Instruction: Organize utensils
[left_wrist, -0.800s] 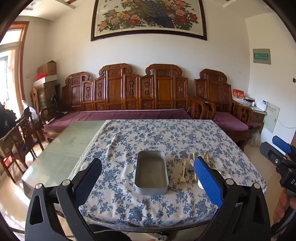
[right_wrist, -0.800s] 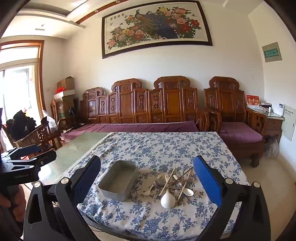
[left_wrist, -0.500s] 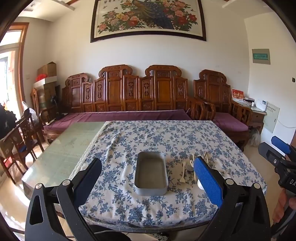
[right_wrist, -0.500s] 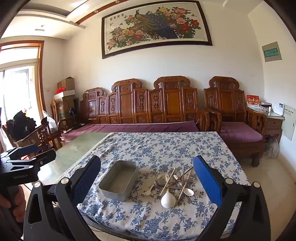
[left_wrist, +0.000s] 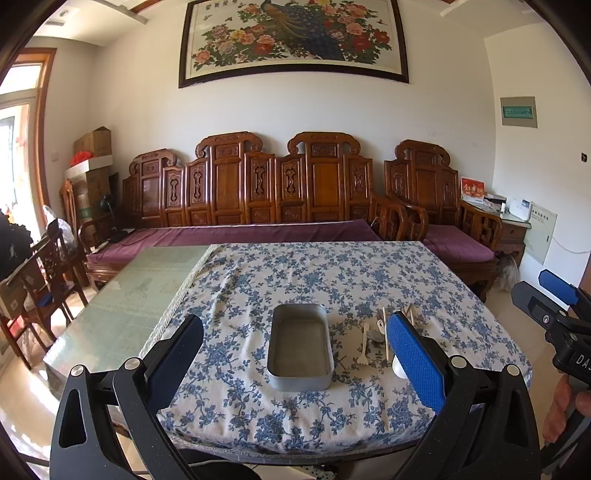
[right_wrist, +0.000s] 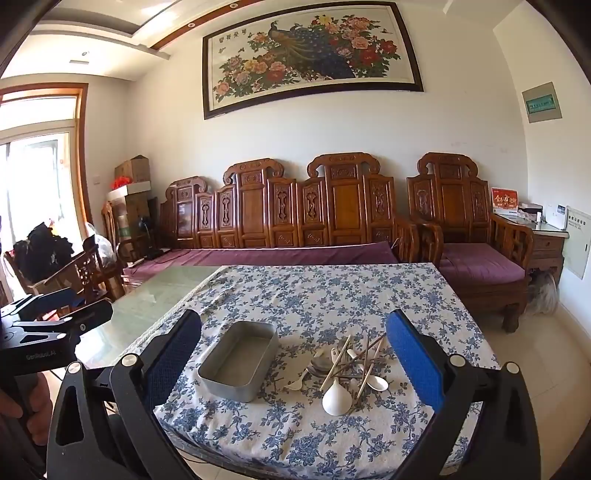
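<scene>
Nothing much shifts: both grippers, left gripper (left_wrist: 295, 363) and right gripper (right_wrist: 293, 363), hover short of the tabletop (right_wrist: 332, 291), fingers spread wide and empty, utensil pile (right_wrist: 347, 369) beside the metal tray (right_wrist: 240, 360), awaiting sorting.

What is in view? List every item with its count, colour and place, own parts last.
rectangular grey metal tray: one, grey, on the tablecloth, left of the utensils, empty.
heap of spoons and chopsticks: one pile, white, metal and wood tones, right of the tray.
blue floral tablecloth: one, white and blue, over the table's right part.
glass tabletop: bare green part, left.
carved wooden sofa: brown, purple cushions, along the wall.
framed peacock painting: one, on the wall.
left claw: open, holding nothing.
right claw: open, holding nothing.
</scene>
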